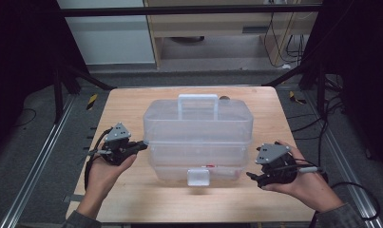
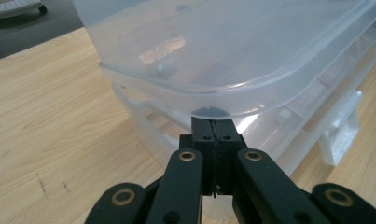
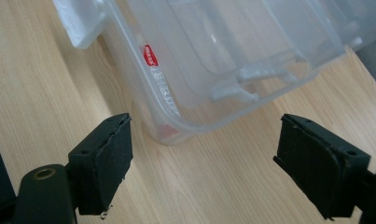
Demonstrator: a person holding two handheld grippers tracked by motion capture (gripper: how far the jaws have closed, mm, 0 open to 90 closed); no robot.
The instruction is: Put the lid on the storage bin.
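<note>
Clear plastic makes up the box (image 1: 197, 137), a stacked case of tiers with a handle (image 1: 197, 105) standing up on its lid and a small latch (image 1: 198, 177) hanging at its near side. The box sits at the middle of the wooden table (image 1: 132, 199), its near wall well back from the table's near edge.

The left tool (image 1: 142, 144) lies level at the box's left side, held in the left hand (image 1: 106, 173), with its tip at the box wall just under the lid rim. In the left gripper view the two jaws are pressed flat against each other with nothing between them, and their tips (image 2: 212, 129) sit right at the box (image 2: 232, 60), below the overhanging lid; whether they touch it I cannot tell.

The right tool (image 1: 252, 176) is near the box's near right corner, apart from it, held in the right hand (image 1: 307, 183). In the right gripper view its jaws stand wide, with bare table between the pads (image 3: 106, 158). The rounded corner of the box (image 3: 213, 70) lies just beyond the pads, not between them. A red label (image 3: 149, 55) shows through the box wall near that corner.
</note>
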